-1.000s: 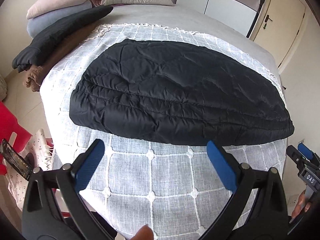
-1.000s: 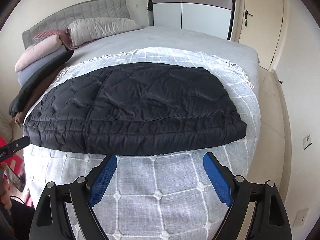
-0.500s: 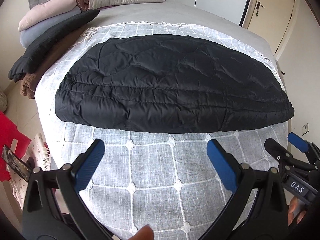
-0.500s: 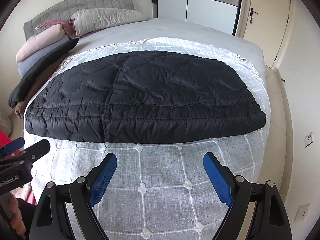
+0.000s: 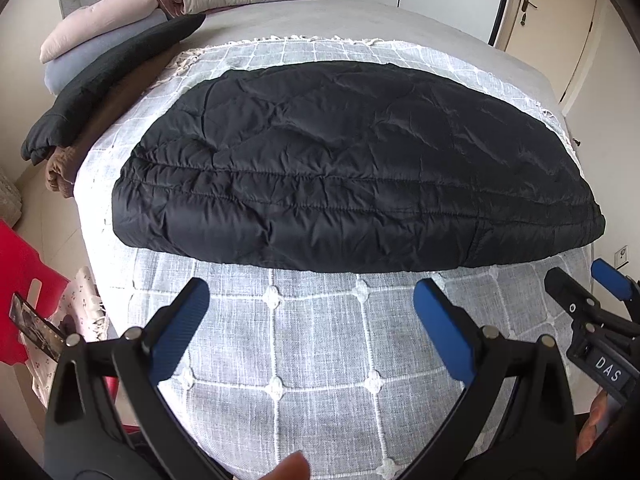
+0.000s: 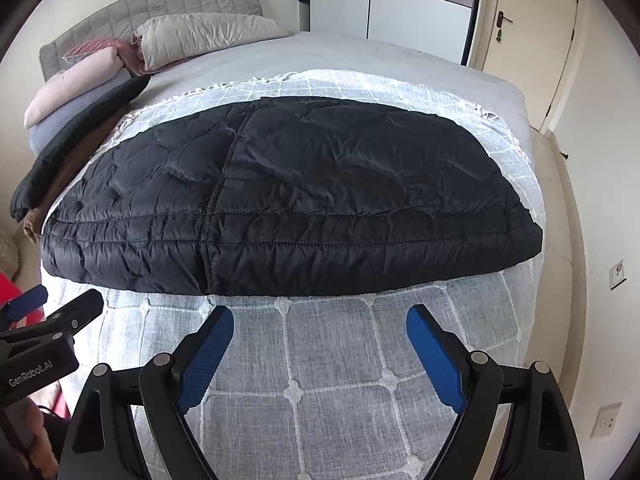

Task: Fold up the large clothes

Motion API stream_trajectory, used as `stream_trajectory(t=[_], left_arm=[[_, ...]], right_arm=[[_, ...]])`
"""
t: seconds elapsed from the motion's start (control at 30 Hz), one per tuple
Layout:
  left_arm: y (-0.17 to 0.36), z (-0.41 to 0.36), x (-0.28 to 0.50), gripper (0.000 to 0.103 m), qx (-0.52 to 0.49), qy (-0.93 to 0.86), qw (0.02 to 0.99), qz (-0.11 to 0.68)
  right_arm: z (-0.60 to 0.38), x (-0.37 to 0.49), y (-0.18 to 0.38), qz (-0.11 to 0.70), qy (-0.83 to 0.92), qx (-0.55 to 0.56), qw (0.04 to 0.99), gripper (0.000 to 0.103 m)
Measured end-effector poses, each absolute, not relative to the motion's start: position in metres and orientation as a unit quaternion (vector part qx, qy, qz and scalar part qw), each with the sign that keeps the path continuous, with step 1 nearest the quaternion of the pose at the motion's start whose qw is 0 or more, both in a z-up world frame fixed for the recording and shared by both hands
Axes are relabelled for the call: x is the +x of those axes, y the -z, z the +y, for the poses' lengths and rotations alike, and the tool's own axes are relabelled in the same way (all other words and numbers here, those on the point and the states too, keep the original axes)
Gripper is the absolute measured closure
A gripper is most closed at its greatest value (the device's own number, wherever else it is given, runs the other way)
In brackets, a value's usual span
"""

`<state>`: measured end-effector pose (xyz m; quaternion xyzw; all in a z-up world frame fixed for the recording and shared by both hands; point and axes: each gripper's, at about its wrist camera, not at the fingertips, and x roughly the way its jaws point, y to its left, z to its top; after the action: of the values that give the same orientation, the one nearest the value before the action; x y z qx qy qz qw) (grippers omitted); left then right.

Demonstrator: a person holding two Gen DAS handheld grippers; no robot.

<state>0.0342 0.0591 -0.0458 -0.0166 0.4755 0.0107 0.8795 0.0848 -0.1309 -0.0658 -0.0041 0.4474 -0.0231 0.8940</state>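
Black quilted jacket point(image 5: 352, 176) point(image 6: 288, 204) lies flat, folded into a wide slab, mid-bed on white-grid grey throw point(image 5: 320, 352) point(image 6: 328, 360). Left gripper point(image 5: 312, 320) jaws released, empty, hovering over the throw just short of the jacket's near edge. Right gripper point(image 6: 320, 344) same: jaws released, holding nothing, also visible at 4 o'clock in the left view. Stack of folded clothes point(image 5: 104, 64) at 10 o'clock along bed edge; pillow point(image 6: 208, 36) at 11 o'clock by headboard.
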Motion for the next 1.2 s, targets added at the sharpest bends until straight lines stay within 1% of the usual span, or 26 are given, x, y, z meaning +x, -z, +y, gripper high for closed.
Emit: stream_trajectory(t=[0.27,0.4,0.53,1.03,1.2], left_arm=[[0.039,0.05,0.033,0.001,0.006,-0.015,0.889,0.458],[0.04,0.047,0.036,0.001,0.008,-0.012,0.887,0.461],[0.046,0.047,0.038,0.001,0.002,-0.001,0.878,0.478],[0.038,0.067,0.032,0.001,-0.032,-0.007,0.883,0.467],[0.042,0.064,0.031,0.001,-0.027,-0.005,0.881,0.472]], right_arm=[[-0.125,0.086,0.066,0.447,0.017,-0.023,0.894,0.014],[-0.126,0.087,0.063,0.442,0.009,-0.015,0.897,0.014],[-0.127,0.088,0.065,0.443,0.012,-0.017,0.896,0.014],[-0.13,0.081,0.066,0.447,0.007,0.0,0.895,0.014],[-0.126,0.08,0.065,0.444,0.005,-0.002,0.896,0.014]])
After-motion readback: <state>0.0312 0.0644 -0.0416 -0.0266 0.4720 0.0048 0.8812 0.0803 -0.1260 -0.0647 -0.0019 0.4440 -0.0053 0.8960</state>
